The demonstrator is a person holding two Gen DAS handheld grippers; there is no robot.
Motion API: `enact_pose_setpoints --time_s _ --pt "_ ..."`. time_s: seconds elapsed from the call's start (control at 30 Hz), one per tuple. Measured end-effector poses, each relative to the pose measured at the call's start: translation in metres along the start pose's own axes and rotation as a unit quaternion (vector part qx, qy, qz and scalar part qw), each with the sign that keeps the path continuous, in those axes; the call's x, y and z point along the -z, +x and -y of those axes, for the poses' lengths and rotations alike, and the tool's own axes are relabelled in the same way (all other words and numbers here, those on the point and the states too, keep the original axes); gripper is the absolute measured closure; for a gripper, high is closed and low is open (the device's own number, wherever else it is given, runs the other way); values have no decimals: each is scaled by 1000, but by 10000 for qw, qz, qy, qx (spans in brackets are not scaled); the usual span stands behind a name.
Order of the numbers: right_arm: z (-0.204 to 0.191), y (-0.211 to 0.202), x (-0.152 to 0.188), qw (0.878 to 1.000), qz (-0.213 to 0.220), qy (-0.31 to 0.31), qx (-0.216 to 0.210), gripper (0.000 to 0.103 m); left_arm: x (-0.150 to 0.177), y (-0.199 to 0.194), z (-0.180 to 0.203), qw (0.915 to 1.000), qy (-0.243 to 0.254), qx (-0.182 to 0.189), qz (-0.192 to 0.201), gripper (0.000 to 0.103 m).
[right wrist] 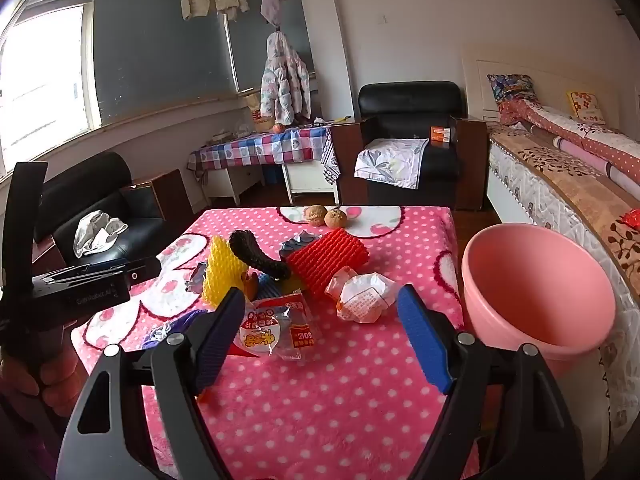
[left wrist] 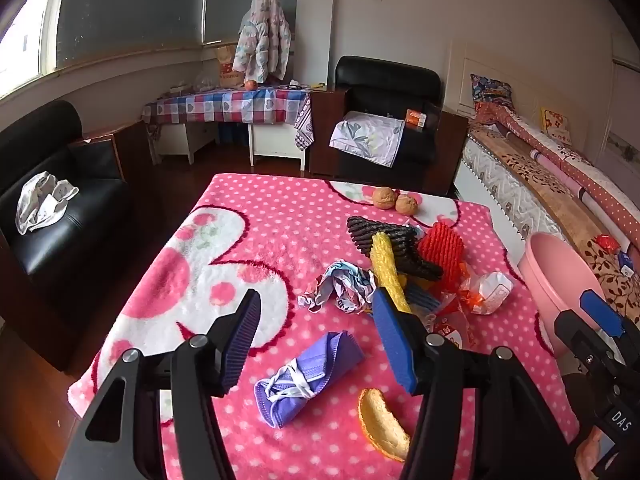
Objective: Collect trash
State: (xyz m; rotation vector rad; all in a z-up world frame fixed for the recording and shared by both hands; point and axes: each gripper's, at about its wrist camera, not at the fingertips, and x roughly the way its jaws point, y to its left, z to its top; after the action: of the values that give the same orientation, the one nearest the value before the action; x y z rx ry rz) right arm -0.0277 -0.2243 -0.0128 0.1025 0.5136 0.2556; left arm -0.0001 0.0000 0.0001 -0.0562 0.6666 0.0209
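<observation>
**Both tongs open above the littered counter**

The counter (left wrist: 248, 216) wears a fluffy pink blanket with white polka dots. On the left, the left tongs (left wrist: 316, 340) hang over it with jaws spread wide and nothing between the pads. Just below them lies a folded purple face mask with white ear loops (left wrist: 308, 376), and beside that, toward the near edge, a curved piece of orange peel (left wrist: 382, 426). A crumpled blue-and-white printed wrapper (left wrist: 344, 288) sits past the mask.

Toward the middle is the main heap: a yellow foam fruit net (right wrist: 222, 276), a dark brown foam net (right wrist: 260, 258) leaning against it, and a red ribbed foam net (right wrist: 328, 260) touching them on the right. Two brown walnuts (right wrist: 324, 216) rest near the far edge, apart from the heap.

The right tongs (right wrist: 320, 340) are also wide open, holding nothing. Between their jaws, flat on the blanket, lies a clear plastic packet with red and orange print (right wrist: 276, 332); a crumpled white-and-orange wrapper (right wrist: 366, 298) sits just right of it.

At the far right, off the counter's edge, stands an empty round pink plastic basin (right wrist: 536, 296), next to a bed (right wrist: 560, 184).
</observation>
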Motion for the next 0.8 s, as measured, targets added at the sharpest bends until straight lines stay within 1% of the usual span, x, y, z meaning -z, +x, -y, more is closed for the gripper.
enact_pose_setpoints --time_s 0.3,0.33,0.8 --pt "0 -1 1 10000 8 -4 16 24 0 4 -2 10000 -15 19 -80 45" --pt "-1 -1 1 10000 10 0 18 24 0 1 0 10000 20 11 -33 45" --pt "3 -1 1 10000 19 27 25 24 6 8 4 10000 14 15 -40 45"
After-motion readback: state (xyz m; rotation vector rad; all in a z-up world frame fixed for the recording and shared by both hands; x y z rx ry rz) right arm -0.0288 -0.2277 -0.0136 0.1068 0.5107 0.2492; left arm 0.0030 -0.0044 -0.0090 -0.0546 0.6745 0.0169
